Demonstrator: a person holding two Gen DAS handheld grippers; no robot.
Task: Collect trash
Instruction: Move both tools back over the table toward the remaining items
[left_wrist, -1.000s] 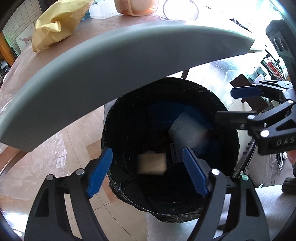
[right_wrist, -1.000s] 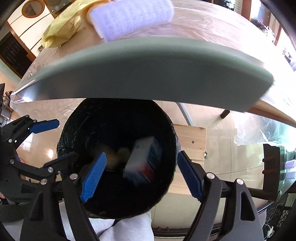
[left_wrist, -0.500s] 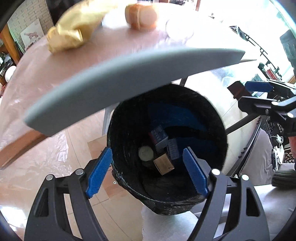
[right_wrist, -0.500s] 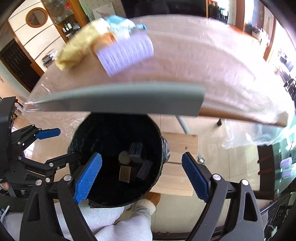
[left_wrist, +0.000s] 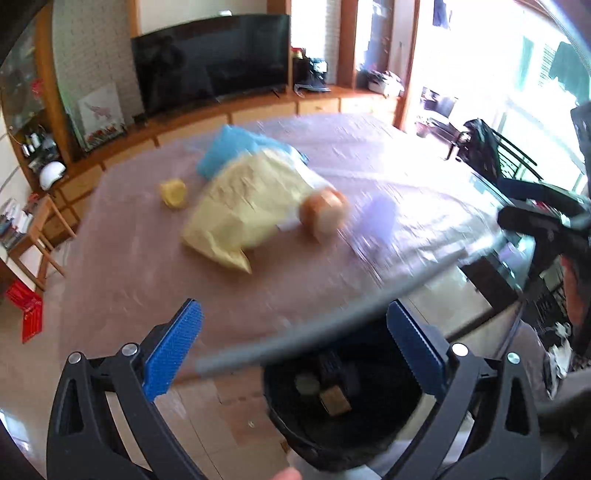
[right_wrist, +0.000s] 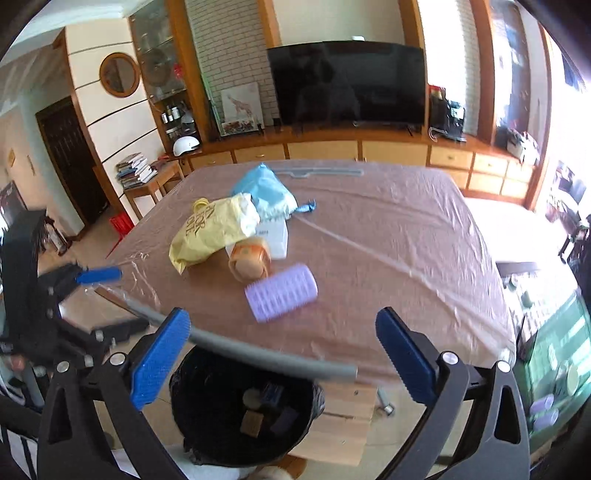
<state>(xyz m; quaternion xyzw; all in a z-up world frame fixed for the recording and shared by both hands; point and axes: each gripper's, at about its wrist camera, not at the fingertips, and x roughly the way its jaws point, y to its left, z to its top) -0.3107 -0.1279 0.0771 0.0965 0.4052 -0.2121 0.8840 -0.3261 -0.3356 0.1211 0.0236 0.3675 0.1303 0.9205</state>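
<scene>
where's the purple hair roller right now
In the right wrist view the purple hair roller lies on the table near its front edge, just right of the orange cup, above the bin.

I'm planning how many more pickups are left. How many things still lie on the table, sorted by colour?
Yellow: 2, the bag and a small lump beside it.
Blue: 2, the bag and a wrapper.
Purple: 1, the hair roller.
Orange: 1, the jar.
White: 1, the box.
Total: 7
</scene>
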